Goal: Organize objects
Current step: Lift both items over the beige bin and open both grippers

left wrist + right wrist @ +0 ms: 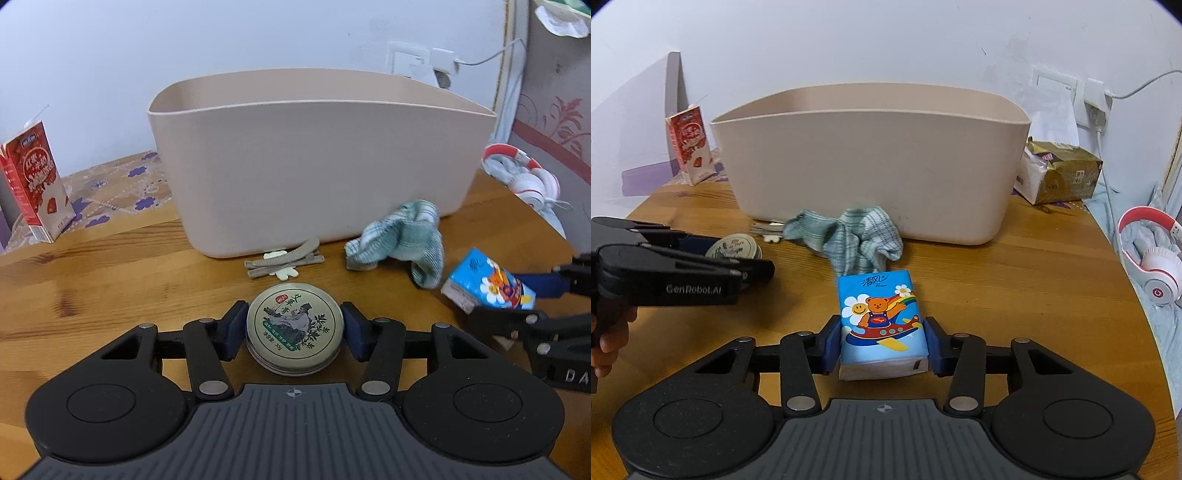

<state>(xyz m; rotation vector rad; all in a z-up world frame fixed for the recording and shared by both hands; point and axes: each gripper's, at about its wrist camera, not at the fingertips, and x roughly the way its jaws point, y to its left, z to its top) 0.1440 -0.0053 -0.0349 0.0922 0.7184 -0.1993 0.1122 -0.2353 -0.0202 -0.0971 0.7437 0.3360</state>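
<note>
My left tongs [294, 332] clamp the balm tin [294, 326]; my right tongs [882, 345] clamp the tissue pack [881, 325]. At twelve o'clock stands the beige bin [871, 162]; its tall rim could snag either load and knock it loose.

A plain pale bluish-white wall [886, 40] rises at twelve o'clock behind the round-edged honey-brown wooden table [1015, 280]. At two o'clock, a white wall socket plate [1057, 88] holds a white charger plug [1097, 96].
</note>
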